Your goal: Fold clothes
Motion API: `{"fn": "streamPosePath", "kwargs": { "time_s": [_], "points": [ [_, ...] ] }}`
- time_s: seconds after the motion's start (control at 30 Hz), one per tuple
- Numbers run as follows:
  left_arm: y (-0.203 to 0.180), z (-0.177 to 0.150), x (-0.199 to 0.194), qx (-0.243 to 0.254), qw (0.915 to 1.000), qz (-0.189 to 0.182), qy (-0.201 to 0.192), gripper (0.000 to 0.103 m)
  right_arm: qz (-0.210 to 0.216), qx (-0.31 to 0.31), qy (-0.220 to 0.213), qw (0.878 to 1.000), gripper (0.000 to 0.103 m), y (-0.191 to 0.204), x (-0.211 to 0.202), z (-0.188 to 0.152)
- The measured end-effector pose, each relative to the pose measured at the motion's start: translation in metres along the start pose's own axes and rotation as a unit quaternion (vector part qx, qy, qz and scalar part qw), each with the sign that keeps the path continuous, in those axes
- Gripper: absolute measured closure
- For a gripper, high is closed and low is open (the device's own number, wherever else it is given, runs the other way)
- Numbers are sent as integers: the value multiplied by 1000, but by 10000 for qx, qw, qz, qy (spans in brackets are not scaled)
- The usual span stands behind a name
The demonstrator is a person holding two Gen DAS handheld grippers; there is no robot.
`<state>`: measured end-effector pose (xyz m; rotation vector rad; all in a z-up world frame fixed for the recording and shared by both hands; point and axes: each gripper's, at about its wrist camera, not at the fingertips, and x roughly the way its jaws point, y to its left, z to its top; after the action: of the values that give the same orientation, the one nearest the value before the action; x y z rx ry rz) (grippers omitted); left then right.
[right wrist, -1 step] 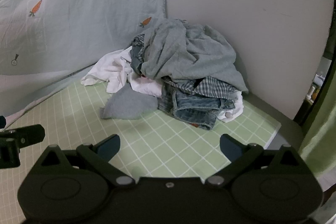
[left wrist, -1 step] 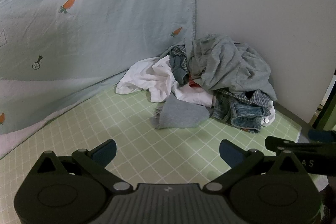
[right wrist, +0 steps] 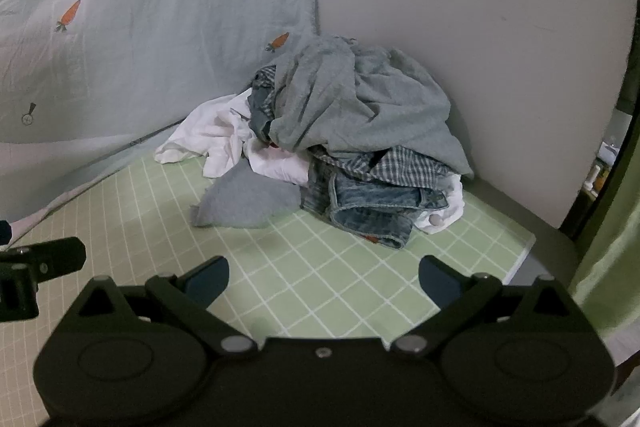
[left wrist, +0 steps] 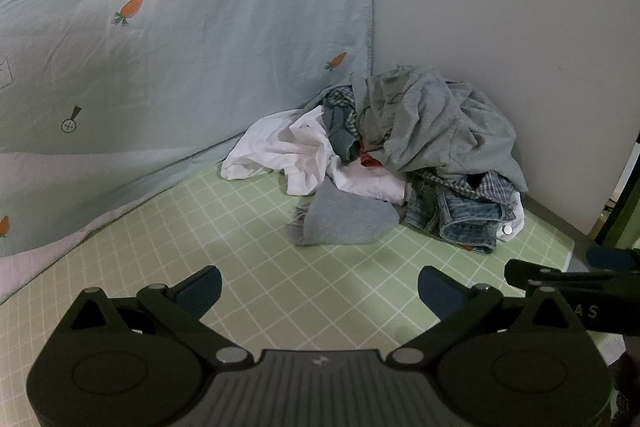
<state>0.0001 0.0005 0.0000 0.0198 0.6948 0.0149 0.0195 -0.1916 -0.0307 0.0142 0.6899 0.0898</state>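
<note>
A: Laundry, all of it in one pile (left wrist: 400, 163), sat in the far corner of the mat (left wrist: 248, 251), against the wall. None of it looked folded.

B: How would it have handled?

A: Soft and limp throughout, I'd judge. The grey top (left wrist: 440, 123) draped over the heap seemed light jersey, creased and baggy. The jeans (right wrist: 372, 203) at the near right looked the heaviest and stiffest piece, with thick seams. The white shirt (left wrist: 280, 147) spilled left, thin and wrinkled.

B: Where to take hold?

A: Probably the small grey piece (left wrist: 344, 223) lying flat at the near edge; it was freest, and its edge offered a pinch. Pulling from deeper would likely have dragged the tangle along.

B: And the tools?

A: The left gripper (left wrist: 318, 287) and right gripper (right wrist: 324, 279) both stood spread wide with nothing between the pads, hovering over the mat well short of the pile.

B: Surroundings?

A: A pale green gridded mat, smooth-looking; a blue carrot-print sheet (left wrist: 180, 47) hanging on the left; a plain wall (right wrist: 480, 7) behind.
</note>
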Motion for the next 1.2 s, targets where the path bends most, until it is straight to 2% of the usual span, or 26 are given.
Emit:
{"fn": "streamPosePath", "kwargs": {
  "time_s": [1.2],
  "points": [
    [10, -1, 7, 16, 10000, 5, 90, 0, 27, -24, 83, 10000, 1, 5, 12, 5]
  ]
}}
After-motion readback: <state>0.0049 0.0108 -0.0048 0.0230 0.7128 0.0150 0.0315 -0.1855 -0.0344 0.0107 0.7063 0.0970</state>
